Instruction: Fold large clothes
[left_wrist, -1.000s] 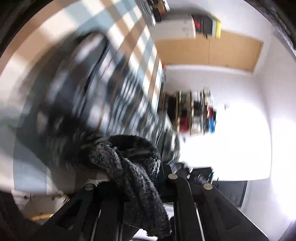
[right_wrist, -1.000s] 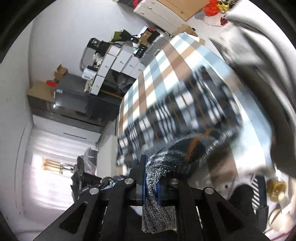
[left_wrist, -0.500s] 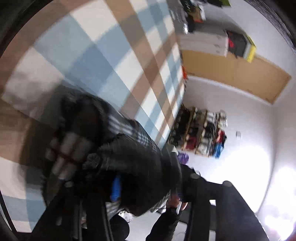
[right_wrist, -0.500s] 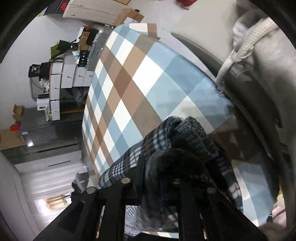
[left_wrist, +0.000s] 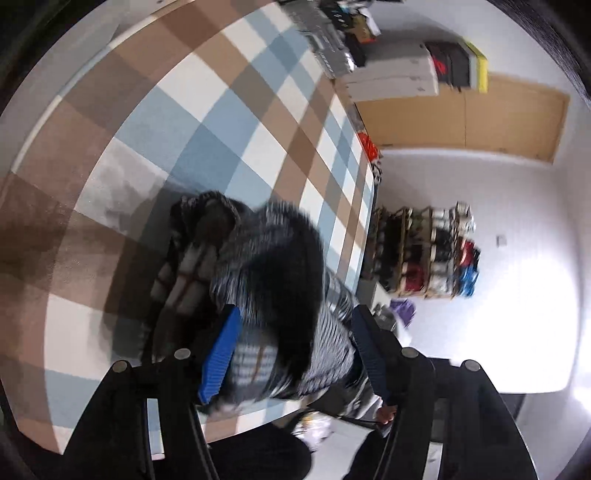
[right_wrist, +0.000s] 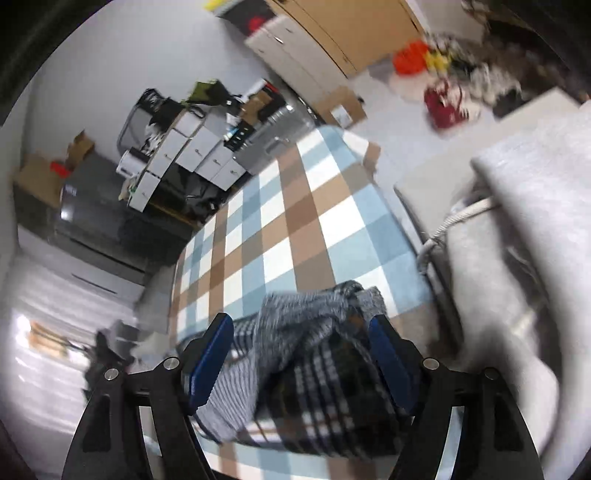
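Observation:
A black, white and grey plaid knit garment (left_wrist: 273, 295) lies bunched on the blue, brown and white checked tablecloth (left_wrist: 207, 122). My left gripper (left_wrist: 295, 354) is open, its blue-padded fingers spread on either side of the bundle. In the right wrist view the same garment (right_wrist: 310, 362) lies folded over between the fingers of my right gripper (right_wrist: 299, 362), which is also open. The cloth is blurred in both views.
A grey fabric item with a white drawstring (right_wrist: 517, 258) lies at the right of the table. White drawers and boxes (right_wrist: 192, 155) stand beyond the table's far end. A shelf of shoes (left_wrist: 424, 251) stands against the wall.
Both grippers have opened and let go of the plaid garment, which now lies bunched on the table. Both have tilted down toward the cloth near the table's front.

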